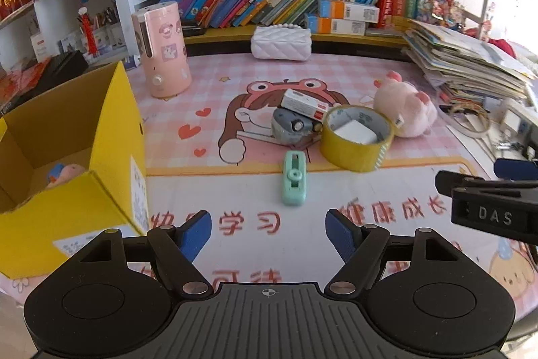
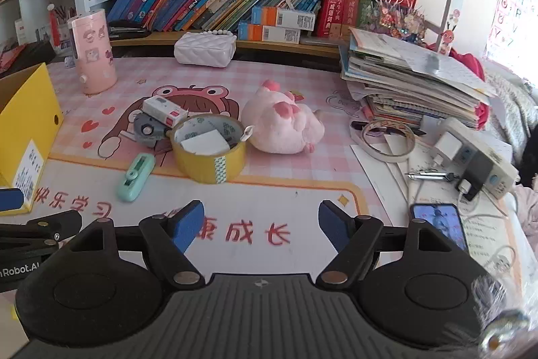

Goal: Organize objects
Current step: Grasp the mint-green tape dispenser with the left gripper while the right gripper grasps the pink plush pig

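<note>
A mint green correction-tape dispenser [image 1: 294,179] [image 2: 135,172] lies on the pink desk mat, just ahead of my open, empty left gripper [image 1: 268,236]. Behind it stand a yellow tape roll [image 1: 355,138] [image 2: 208,150] with a white block inside, a grey tape dispenser [image 1: 289,125] [image 2: 148,127], a small white box [image 1: 304,105] [image 2: 164,110] and a pink plush toy [image 1: 405,105] [image 2: 282,123]. An open yellow cardboard box [image 1: 111,137] [image 2: 30,120] stands at the left, with a small toy [image 1: 64,174] inside. My right gripper [image 2: 261,224] is open and empty, hovering over the mat's front.
A pink cylindrical appliance [image 1: 161,51] [image 2: 94,51] and a white quilted case [image 1: 280,42] [image 2: 205,49] stand at the back. A tall stack of books and papers [image 2: 410,79], a tape ring [image 2: 386,140], a power strip [image 2: 477,157] and a phone [image 2: 437,221] crowd the right side.
</note>
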